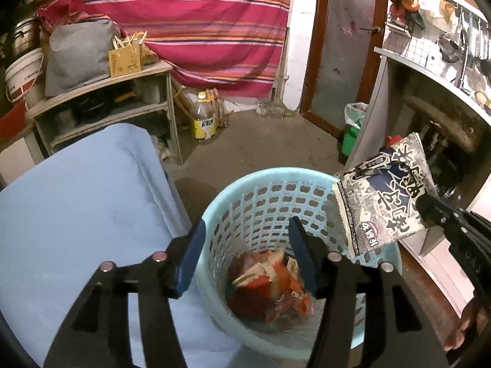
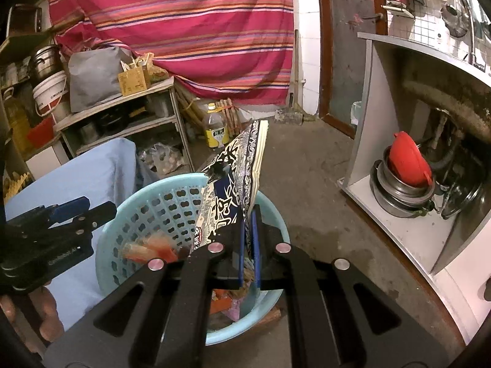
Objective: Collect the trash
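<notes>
Above the basket (image 1: 214, 211) rim, right tool (image 2: 249, 214) clenches wrapper (image 2: 233, 178); left tool (image 1: 245, 233) released.

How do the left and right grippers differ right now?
The left gripper has its jaws apart with nothing between them; the right gripper is clamped on the black-and-white snack packet. The left sits over the wrappers in the blue basket; the right holds its packet above the rim. Both have blue pads.

Each wrist fisheye looks forward and downward along its own fingers, close above the pale blue perforated plastic basket (image 1: 270, 202) (image 2: 159, 202), lower centre in both frames; each also catches the opposite gripper.
</notes>
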The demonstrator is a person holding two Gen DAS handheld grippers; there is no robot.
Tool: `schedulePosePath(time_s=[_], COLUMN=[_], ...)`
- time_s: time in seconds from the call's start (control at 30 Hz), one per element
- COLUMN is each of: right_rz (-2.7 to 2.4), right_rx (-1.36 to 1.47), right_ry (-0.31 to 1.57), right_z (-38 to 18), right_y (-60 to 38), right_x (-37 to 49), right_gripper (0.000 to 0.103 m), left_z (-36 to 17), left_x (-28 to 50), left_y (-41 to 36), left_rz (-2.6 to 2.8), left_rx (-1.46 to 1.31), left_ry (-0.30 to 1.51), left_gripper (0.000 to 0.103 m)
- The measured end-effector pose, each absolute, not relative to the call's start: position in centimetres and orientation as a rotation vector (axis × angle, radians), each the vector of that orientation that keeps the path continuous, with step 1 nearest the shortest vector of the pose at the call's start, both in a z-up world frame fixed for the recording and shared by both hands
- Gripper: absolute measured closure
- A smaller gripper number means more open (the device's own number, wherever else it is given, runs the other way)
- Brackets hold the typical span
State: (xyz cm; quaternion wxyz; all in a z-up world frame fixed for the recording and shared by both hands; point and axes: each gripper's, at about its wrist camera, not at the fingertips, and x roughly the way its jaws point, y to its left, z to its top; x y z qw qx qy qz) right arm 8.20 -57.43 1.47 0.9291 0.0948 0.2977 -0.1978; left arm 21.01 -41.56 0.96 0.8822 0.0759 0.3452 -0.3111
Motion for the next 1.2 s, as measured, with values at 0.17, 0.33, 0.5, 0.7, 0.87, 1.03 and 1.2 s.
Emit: schedulePosePath(time_s=[0.17, 0.33, 0.5, 0.7, 0.87, 1.03, 1.2], right_rz=[-0.396, -0.372, -0.342, -0.325, -0.29, -0.221, -0.131], right_rx=[0.178, 0.165, 0.162, 0.206, 0.174, 0.125, 0.16], right_ry=[0.63, 0.655, 0.672, 0.625, 0.588, 0.567, 0.544], right_z=[1.1, 0.7, -0.1, 0.8, 1.9, 2.1, 1.8], right_y=[-56.8, -55.6, -54.8, -53.9, -50.7, -46.0, -42.0], right_x=[8.8, 9.8, 10.6, 9.3, 8.1, 6.8, 4.1], right_gripper=[0.096, 0.074, 0.032, 0.004, 0.004, 0.004, 0.004], left_z=[1.7, 3.1, 4.4, 5.1, 5.3, 5.2, 4.2], left_x=[20.1, 19.1, 18.0, 16.3, 14.7, 11.6, 8.5], left_y=[-39.1, -36.3, -33.2, -28.9, -24.8, -20.4, -16.1], left_rz=[-0.588, -0.548, -0.513, -0.46, -0.419, -0.337, -0.316], left_rx=[0.158, 0.146, 0.114, 0.09, 0.068, 0.07, 0.086], left_ry=[0.656, 0.617, 0.584, 0.547, 0.535, 0.483, 0.473], left_gripper=[0.025, 0.022, 0.017, 0.013, 0.012, 0.006, 0.004])
